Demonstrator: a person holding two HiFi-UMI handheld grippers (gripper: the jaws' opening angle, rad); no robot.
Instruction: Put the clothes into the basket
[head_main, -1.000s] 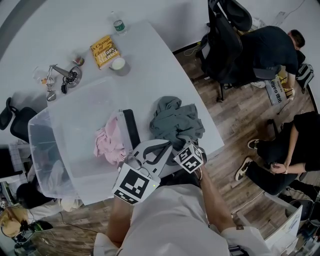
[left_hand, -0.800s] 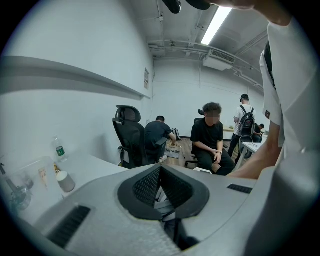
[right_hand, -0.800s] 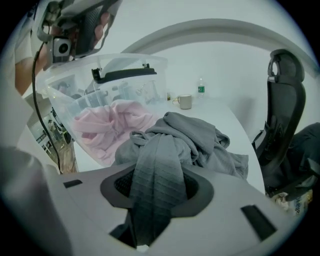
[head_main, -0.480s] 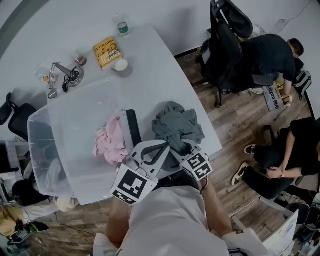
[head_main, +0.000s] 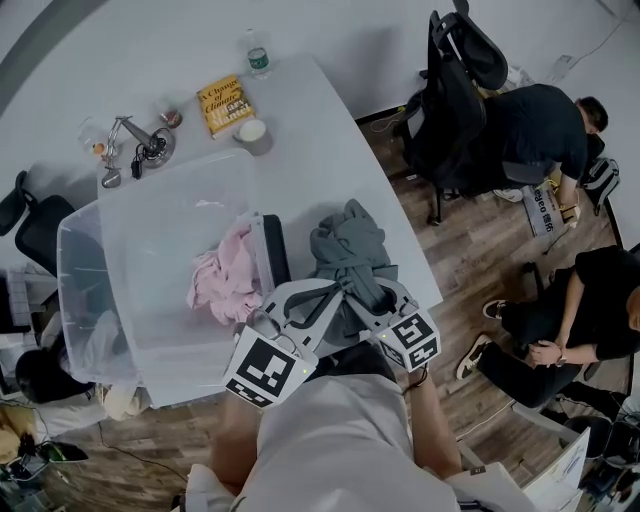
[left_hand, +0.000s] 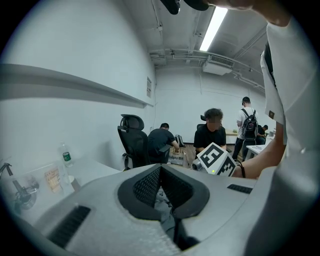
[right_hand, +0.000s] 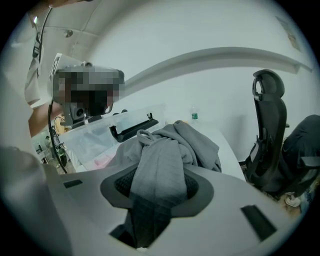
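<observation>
In the head view the left gripper (head_main: 333, 290) and right gripper (head_main: 363, 293) both bite the near edge of the grey sweatshirt (head_main: 350, 250), bunched just ahead of their jaws over the table (head_main: 330, 140), with the clear basket (head_main: 110, 210) to the jaws' left holding a pink garment (head_main: 225, 285). The left gripper view shows jaws almost together, pinching a thin fold of grey cloth. The right gripper view shows jaws partly apart, clamped on a thick fold running through them.

far end of the table (head_main: 330, 150): book (head_main: 223, 104), bottle (head_main: 257, 56) near it, cup (head_main: 251, 132) just beside. metal tool (head_main: 140, 148) further left. black chair (head_main: 455, 90) on wood floor (head_main: 480, 250), seated person (head_main: 540, 120) behind it, another (head_main: 580, 310) lower right.
</observation>
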